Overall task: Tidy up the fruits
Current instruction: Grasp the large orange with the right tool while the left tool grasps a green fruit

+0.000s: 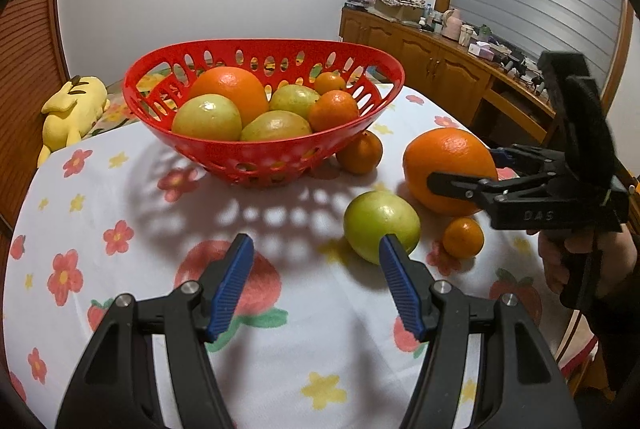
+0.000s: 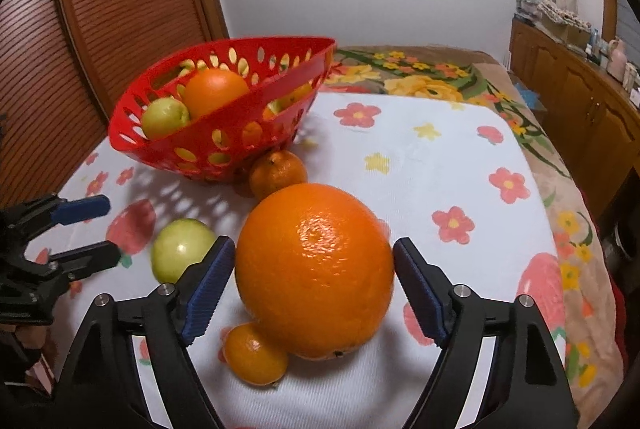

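Fruits crowd: large orange (image 2: 314, 269) between released right tongs (image 2: 314, 293), mandarin (image 2: 255, 353) touching.

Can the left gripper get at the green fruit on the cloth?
Probably yes. The left gripper is open, the green fruit lies just ahead on its right side, and nothing stands between them.

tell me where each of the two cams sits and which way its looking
Left wrist: on the left gripper, angled down over the table at the red basket and green fruit; its own open fingers show, plus the right gripper and a hand.
Right wrist: on the right gripper, angled down at the big orange, which sits between open pads; the left gripper shows at the left edge.
Shared: basket, big orange, green fruit, floral cloth.
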A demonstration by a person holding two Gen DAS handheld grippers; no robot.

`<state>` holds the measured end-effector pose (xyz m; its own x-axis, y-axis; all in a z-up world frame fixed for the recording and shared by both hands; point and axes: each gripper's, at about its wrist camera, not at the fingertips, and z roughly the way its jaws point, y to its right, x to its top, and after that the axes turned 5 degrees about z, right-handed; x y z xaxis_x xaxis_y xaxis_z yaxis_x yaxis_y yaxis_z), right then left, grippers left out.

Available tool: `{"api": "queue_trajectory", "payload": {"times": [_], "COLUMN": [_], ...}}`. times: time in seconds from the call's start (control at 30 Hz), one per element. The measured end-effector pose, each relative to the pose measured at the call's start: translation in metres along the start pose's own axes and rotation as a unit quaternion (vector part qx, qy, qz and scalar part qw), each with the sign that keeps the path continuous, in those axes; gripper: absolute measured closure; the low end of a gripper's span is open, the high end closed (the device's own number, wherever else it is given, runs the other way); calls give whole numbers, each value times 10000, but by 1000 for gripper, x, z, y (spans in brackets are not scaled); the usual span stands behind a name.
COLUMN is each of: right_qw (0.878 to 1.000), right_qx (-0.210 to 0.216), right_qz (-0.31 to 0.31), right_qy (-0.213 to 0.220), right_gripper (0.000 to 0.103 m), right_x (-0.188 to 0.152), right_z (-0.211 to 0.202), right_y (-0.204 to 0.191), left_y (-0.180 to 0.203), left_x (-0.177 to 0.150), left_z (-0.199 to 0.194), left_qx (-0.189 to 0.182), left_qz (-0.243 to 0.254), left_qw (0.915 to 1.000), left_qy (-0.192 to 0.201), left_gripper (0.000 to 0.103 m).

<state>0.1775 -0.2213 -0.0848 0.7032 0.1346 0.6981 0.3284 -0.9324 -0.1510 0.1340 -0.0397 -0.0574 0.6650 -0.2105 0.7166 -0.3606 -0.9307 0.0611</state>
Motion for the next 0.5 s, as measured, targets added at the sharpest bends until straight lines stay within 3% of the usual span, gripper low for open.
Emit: {"api": "queue_trajectory", "payload": {"times": [0.1, 0.5], "right_qw": [9998, 9998], "right_qx": [-10, 72], "right_qz": [62, 186], "right_qy": [-186, -96], "right_gripper": [20, 21], "right_x": [-2, -9], "right_z": [10, 2], "right_y": [3, 11], "left_y": [-1, 6], "left_x": [0, 8], "left_z": [0, 15], "left_qx": [-9, -142], "left_qz": [-27, -78], "left_qw": [10000, 9998], "left_qy": [-17, -153], "left_gripper": [38, 38]}}
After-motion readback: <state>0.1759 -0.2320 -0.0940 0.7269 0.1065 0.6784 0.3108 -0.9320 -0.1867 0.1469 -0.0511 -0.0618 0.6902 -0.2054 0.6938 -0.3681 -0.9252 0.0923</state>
